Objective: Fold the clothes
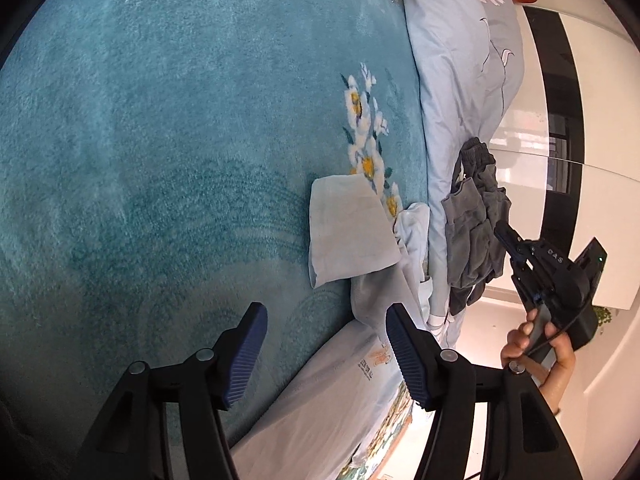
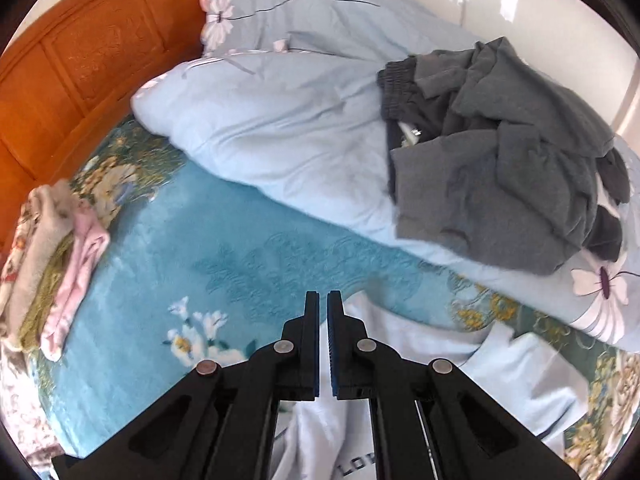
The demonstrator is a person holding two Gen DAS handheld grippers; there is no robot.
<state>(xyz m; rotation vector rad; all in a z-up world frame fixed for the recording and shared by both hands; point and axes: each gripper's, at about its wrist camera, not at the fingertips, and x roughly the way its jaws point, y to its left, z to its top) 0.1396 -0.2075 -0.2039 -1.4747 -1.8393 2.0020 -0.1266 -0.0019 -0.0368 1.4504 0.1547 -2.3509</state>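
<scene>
Shirt (image 2: pixel 500 364) beneath near-closed right gripper (image 2: pixel 323 304), nothing held

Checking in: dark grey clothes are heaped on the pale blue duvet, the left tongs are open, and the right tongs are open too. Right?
Not quite. The right tongs are shut, with only a thin slit between the fingers, as the right wrist view shows. The rest stands: the dark grey clothes lie heaped on the pale blue duvet, and the left tongs are open.

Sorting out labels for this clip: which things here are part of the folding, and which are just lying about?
Job:
grey clothes
pale blue shirt
folded cloth
left tool, open
right tool, shut, empty

Lying about:
duvet
blanket
headboard
side pile
</scene>
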